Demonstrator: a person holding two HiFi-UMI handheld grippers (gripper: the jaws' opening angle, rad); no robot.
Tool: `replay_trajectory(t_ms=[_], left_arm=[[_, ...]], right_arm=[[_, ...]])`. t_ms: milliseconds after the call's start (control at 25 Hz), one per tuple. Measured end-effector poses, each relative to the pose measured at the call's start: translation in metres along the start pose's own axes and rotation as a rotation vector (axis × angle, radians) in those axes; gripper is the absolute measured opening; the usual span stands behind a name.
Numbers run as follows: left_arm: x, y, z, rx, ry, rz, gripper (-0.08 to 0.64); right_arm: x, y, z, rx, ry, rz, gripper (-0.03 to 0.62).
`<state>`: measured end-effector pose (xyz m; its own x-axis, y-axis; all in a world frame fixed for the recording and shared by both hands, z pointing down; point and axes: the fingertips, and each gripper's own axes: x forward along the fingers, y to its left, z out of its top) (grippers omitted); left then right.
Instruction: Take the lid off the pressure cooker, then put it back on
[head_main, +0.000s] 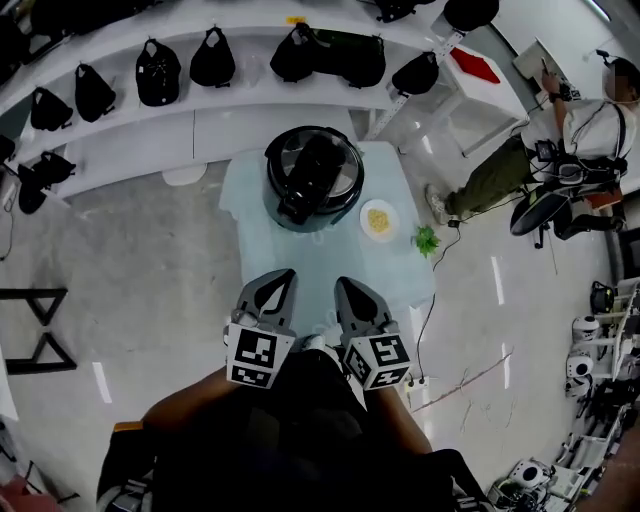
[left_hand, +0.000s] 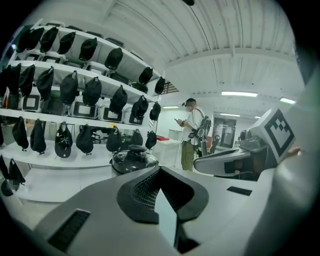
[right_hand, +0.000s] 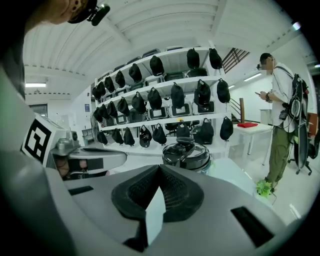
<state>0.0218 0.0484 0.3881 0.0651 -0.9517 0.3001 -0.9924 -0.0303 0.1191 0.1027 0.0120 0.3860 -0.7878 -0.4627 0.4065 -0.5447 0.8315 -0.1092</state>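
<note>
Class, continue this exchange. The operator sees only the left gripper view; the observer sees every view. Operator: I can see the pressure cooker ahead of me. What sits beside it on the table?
Observer: In the head view, a white plate of yellowish food lies on the table, to the right of the pressure cooker.
Operator: Is the right tool carrying anything?
Observer: No. The right tool has its jaws together, with nothing between them.
Operator: Is anything near the plate?
Observer: A small green plant is at the table's right edge.
</note>
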Motion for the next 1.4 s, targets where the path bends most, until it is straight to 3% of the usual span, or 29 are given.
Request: replay_trajectory(t_ms=[320,800,1400], left_arm=[[-0.002,-0.031,0.006,0.049,-0.010,0.025,0.006],[0.023,-0.106,0.015,0.084,-0.008,0.058,0.006],[0.021,-0.112,0.008,0.085,0.016,0.093,0.006]], right_arm=[[-0.022,-0.001,0.001,-0.008,-0.035,0.060,0.018],[-0.076,-0.065,-0.001,0.016,-0.075,0.083,0.018],[-0.075,-0.064,-0.007,0.001,-0.047,0.129,0.017]])
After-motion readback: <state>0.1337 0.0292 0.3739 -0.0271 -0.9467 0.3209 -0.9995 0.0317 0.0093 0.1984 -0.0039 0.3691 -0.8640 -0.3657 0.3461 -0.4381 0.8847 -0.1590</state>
